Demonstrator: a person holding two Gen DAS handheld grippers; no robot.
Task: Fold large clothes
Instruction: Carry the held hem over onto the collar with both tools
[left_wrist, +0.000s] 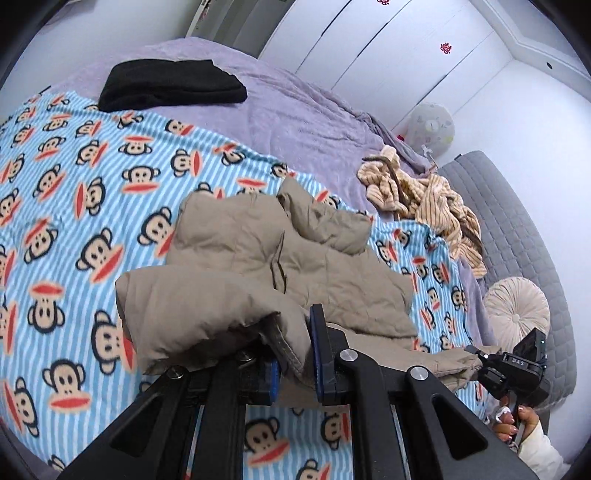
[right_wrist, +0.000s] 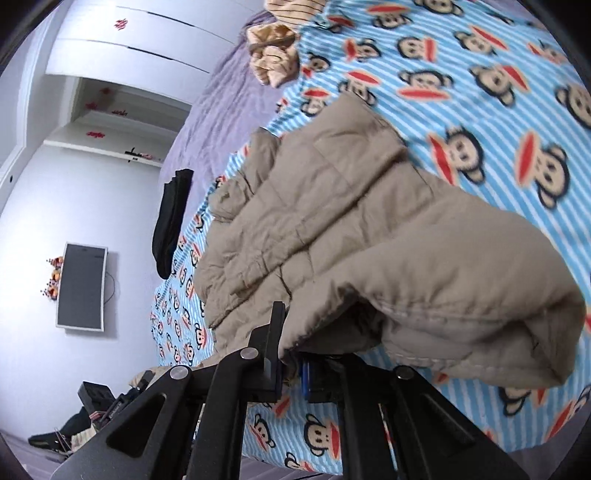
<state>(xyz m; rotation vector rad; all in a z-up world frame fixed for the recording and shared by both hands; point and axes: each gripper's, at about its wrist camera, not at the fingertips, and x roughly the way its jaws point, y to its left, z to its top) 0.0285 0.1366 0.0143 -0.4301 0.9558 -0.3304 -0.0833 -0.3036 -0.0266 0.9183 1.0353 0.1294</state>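
Note:
A beige padded jacket (left_wrist: 266, 258) lies crumpled on the monkey-print blanket (left_wrist: 74, 206), with its near edge lifted off the bed. My left gripper (left_wrist: 295, 354) is shut on a fold of the jacket's hem, which bulges over the left finger. At the far right of the left wrist view, a hand holds my right gripper (left_wrist: 478, 356), which pinches another part of the same edge. In the right wrist view the jacket (right_wrist: 351, 221) hangs from my right gripper (right_wrist: 291, 362), shut on its stitched hem. The left gripper (right_wrist: 136, 384) shows small at the lower left.
A folded black garment (left_wrist: 173, 86) rests on the purple bedspread (left_wrist: 295, 122) at the back. A tan striped garment (left_wrist: 424, 195) lies heaped at the right. A round cushion (left_wrist: 517, 306) leans on the grey headboard (left_wrist: 524, 221). A wall screen (right_wrist: 81, 288) hangs opposite.

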